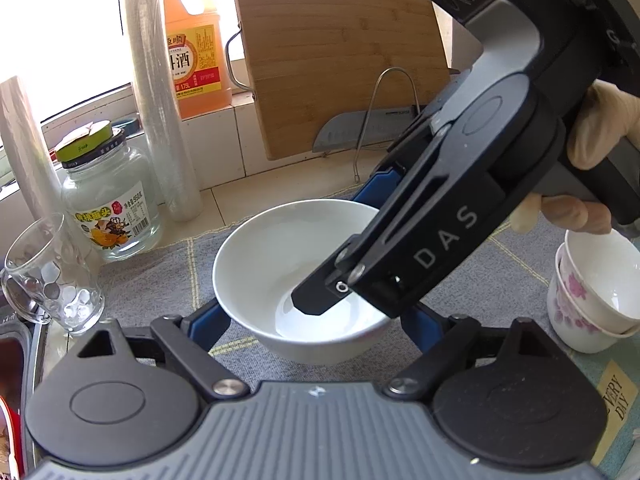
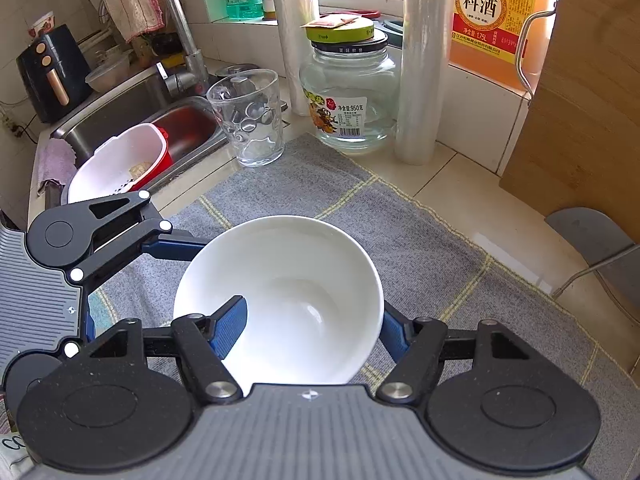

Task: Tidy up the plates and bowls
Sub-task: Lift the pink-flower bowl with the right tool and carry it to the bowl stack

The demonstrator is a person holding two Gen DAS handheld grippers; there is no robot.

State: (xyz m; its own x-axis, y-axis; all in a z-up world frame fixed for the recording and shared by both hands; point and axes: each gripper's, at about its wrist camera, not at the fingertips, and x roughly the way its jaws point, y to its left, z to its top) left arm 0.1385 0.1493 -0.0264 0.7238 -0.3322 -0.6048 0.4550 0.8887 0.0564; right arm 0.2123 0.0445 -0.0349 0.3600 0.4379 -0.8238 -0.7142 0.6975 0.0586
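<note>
Bowl: glazed white ceramic, rigid, slippery and breakable, standing on the grey mat over the worktop. The right gripper has one finger inside and one outside the near wall, apparently gripping it; the left gripper is spread wide around the bowl. Hold the rim wall squarely.

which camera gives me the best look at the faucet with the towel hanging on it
The right wrist view. There the faucet stands whole over the sink, with the towel draped over its bend. The left wrist view faces the window ledge and cutting board and shows nothing of the faucet.
</note>
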